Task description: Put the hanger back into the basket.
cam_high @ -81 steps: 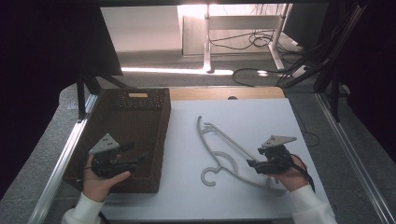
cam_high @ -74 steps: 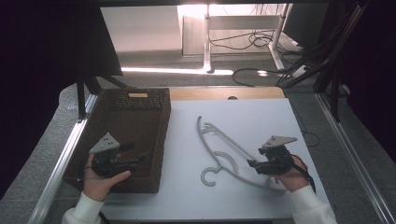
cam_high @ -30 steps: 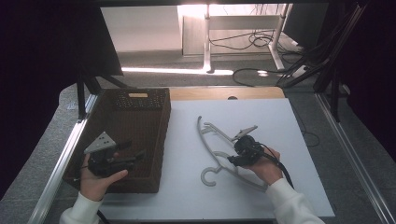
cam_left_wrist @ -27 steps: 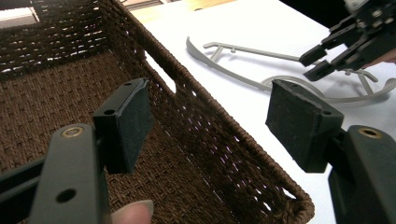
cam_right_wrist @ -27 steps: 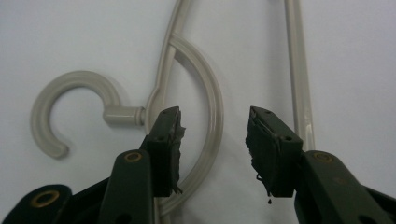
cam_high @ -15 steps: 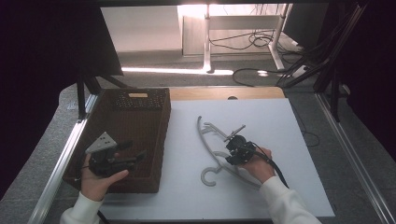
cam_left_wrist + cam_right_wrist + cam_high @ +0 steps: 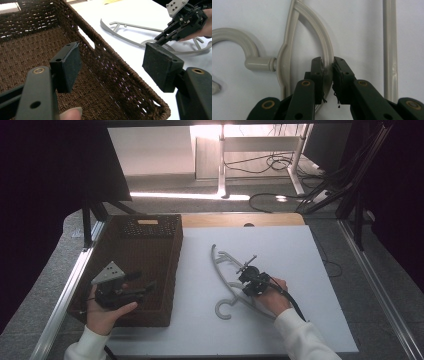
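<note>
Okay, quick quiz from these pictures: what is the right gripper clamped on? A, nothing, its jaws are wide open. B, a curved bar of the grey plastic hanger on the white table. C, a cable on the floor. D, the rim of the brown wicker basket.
B: in the right gripper view the right gripper has its pads pressed on both sides of a curved bar of the hanger, near the hook.

From my right tool's (image 7: 327, 65) camera the hanger (image 7: 287, 50) runs off the frame: its hook leaves at the left edge, its straight bar at the top and bottom. The curved rib disappears between the pads, so I can't see the contact faces. From the left tool's camera, the basket (image 7: 120, 75) is cut at the left and bottom, and its far end blurs.
</note>
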`<state>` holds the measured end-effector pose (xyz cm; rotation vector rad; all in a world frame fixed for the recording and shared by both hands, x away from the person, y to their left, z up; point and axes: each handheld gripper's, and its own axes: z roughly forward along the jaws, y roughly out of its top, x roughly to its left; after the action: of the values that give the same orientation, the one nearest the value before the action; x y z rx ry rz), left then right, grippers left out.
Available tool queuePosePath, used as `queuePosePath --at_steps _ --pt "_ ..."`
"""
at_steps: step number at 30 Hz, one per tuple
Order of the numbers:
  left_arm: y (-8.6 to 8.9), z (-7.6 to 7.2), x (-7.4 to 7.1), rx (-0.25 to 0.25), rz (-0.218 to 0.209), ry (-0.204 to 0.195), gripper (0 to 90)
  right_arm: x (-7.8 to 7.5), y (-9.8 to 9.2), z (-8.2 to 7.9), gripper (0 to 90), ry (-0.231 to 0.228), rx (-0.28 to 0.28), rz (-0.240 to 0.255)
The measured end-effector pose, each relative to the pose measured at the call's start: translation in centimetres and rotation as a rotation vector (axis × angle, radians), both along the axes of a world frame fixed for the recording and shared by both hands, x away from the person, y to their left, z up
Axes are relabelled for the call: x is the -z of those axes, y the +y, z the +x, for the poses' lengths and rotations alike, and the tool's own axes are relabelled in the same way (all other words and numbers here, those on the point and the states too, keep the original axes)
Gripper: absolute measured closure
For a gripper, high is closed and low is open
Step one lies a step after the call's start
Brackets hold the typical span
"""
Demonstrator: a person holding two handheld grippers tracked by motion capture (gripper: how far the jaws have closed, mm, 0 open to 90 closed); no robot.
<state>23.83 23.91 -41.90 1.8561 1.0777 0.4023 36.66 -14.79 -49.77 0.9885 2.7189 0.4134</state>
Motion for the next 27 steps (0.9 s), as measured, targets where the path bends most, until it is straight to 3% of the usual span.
queuePosePath --at_steps 7,8,10,14,17,18,19,20,21,22,23,27 --pt "0.0 0.0 0.0 0.001 -0.001 -0.001 30.6 -0.2 0.1 0.1 81.2 0.001 0.017 -0.003" --pt "0.1 0.0 0.0 0.0 -0.002 -0.001 30.6 -0.3 -0.1 0.2 81.8 0.008 -0.003 0.006" --pt "0.1 0.0 0.0 0.0 -0.002 -0.001 30.6 -0.4 -0.3 0.2 81.9 0.02 0.01 0.024" --pt "0.2 0.0 0.0 0.0 -0.005 -0.001 30.5 -0.8 -0.4 0.1 81.9 0.009 0.005 0.036" --pt "0.2 0.0 -0.1 -0.002 -0.007 -0.004 30.6 -2.4 -0.9 -0.1 82.0 -0.022 0.011 0.099" --pt "0.2 0.0 -0.1 -0.002 -0.007 -0.004 30.5 -2.4 -0.9 -0.1 82.0 -0.022 0.011 0.099" --pt "0.2 0.0 -0.1 -0.001 -0.008 -0.005 30.6 -3.3 -1.3 -0.1 82.0 -0.04 0.02 0.143" --pt "0.2 0.0 -0.1 -0.001 -0.008 -0.005 30.6 -3.3 -1.3 -0.1 82.0 -0.04 0.02 0.143" --pt "0.2 0.0 -0.2 -0.001 -0.007 -0.005 30.6 -3.8 -1.5 -0.2 82.0 -0.047 0.027 0.172" --pt "0.1 0.0 -0.2 0.0 -0.008 -0.006 30.6 -4.8 -2.0 -0.2 81.9 -0.058 0.042 0.243" --pt "0.1 0.0 -0.2 0.0 -0.008 -0.006 30.6 -5.3 -2.2 -0.3 81.9 -0.064 0.054 0.274" --pt "-0.1 0.0 -0.2 0.005 -0.008 -0.007 30.6 -6.5 -2.6 -0.4 81.9 -0.087 0.066 0.347"
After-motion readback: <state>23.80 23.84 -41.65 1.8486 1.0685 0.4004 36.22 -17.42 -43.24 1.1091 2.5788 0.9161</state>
